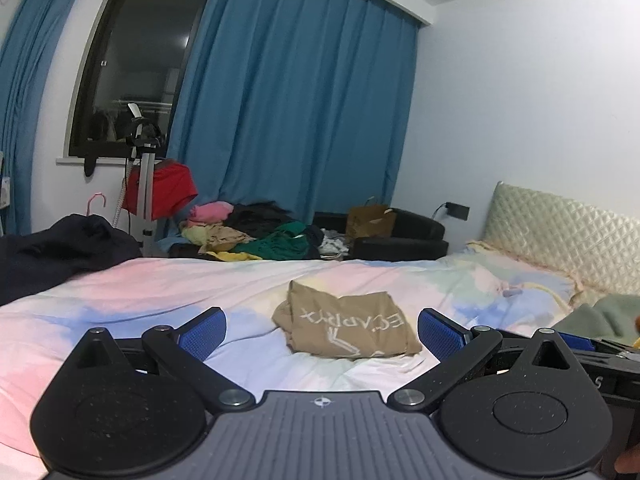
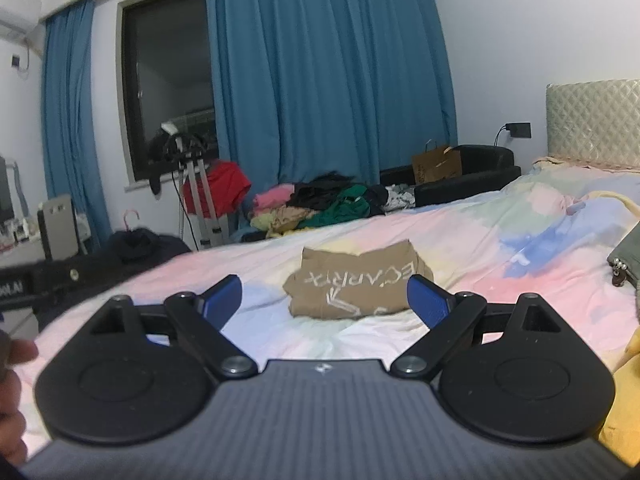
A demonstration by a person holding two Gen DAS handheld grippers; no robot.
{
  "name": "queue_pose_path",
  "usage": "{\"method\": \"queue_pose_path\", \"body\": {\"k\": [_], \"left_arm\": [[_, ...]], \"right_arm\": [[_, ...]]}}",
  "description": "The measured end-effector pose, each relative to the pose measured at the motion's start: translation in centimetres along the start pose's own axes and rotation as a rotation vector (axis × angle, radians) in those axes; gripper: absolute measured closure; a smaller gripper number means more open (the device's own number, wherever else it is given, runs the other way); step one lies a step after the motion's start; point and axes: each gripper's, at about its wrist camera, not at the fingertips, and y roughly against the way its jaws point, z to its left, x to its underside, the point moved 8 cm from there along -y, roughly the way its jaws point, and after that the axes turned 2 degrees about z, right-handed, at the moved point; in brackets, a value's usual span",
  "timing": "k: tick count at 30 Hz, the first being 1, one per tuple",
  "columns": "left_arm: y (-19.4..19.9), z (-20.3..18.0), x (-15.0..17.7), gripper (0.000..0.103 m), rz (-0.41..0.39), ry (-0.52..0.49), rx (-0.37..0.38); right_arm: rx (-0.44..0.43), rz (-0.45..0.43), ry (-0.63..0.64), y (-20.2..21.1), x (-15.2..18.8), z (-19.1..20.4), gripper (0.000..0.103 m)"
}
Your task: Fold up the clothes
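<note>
A tan shirt (image 1: 347,326), folded into a compact, roughly rectangular bundle of soft knit fabric, lies on the bed (image 1: 160,288). White block lettering, seen upside down, runs across its top face. The bed cover is a smooth cotton sheet printed in pastel pink, blue, yellow and green patches, lightly creased around the bundle.

Left gripper (image 1: 322,330): matte black linkage arms with ribbed blue pads (image 1: 206,330), spread wide, holding nothing. The shirt sits just ahead of it, framed between the two fingers and slightly toward the right one, not touched.

Right gripper (image 2: 325,300): same build, jaws likewise wide apart and empty. The shirt (image 2: 358,284) lies just beyond the fingertips, centred between them, apart from both pads.

Background: heavy pleated blue curtains (image 1: 296,100) beside a dark window (image 1: 140,60); a loose pile (image 1: 260,232) of mixed garments beyond the far edge of the bed; a quilted, glossy headboard (image 1: 560,232) at right.
</note>
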Motion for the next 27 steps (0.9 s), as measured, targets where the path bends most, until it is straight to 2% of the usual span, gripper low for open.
{"method": "queue_pose_path", "body": {"k": [5, 13, 20, 27], "left_arm": [[-0.8, 0.2, 1.4, 0.000, 0.007, -0.023, -0.025], [-2.0, 0.9, 2.9, 0.000, 0.037, -0.025, -0.040], [-2.1, 1.2, 3.3, 0.000, 0.043, -0.038, -0.052], [-2.2, 0.8, 3.4, 0.000, 0.047, -0.055, -0.060]], "right_arm": [[0.016, 0.006, 0.026, -0.8, 1.9, 0.5, 0.012], [0.051, 0.013, 0.035, -1.6, 3.0, 0.0, 0.012], [0.071, -0.001, 0.009, -1.2, 3.7, -0.5, 0.012], [0.074, 0.010, 0.052, -1.3, 4.0, 0.1, 0.012]]}}
